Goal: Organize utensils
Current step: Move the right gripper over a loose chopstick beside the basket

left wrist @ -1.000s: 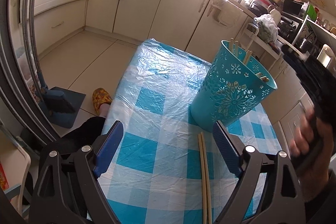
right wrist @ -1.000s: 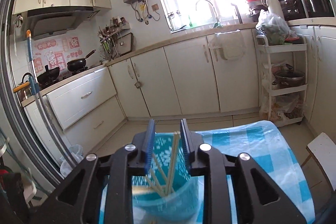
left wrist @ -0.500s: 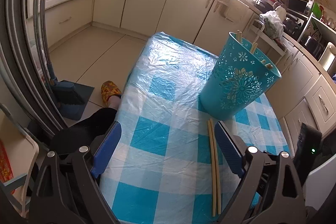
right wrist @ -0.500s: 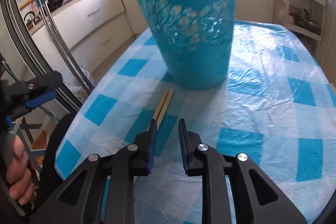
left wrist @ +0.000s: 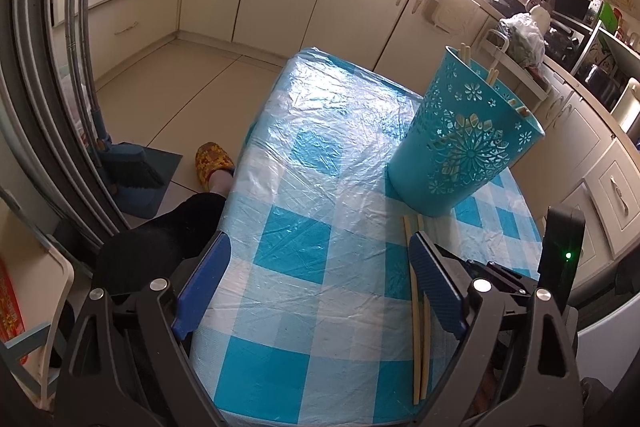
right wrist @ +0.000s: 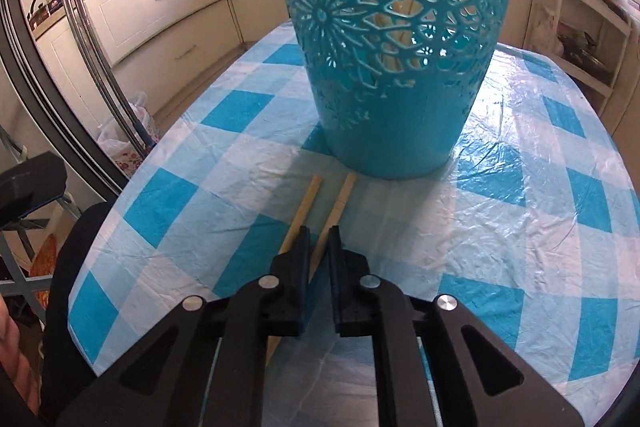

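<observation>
We see our left gripper [left wrist: 318, 281] spread wide above the checked surface [left wrist: 304, 247], holding nothing. Our right gripper [right wrist: 318, 239] hangs low over 2 chopsticks [right wrist: 340, 201] lying side by side just in front of the teal basket [right wrist: 394, 67]; its jaws stand narrow, 1 chopstick running between them, though we cannot tell if they touch it. More chopsticks [left wrist: 491, 75] stand inside the basket.

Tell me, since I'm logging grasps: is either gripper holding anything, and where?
Nothing is held. The right gripper hovers over the two chopsticks; the left gripper is wide open.
</observation>
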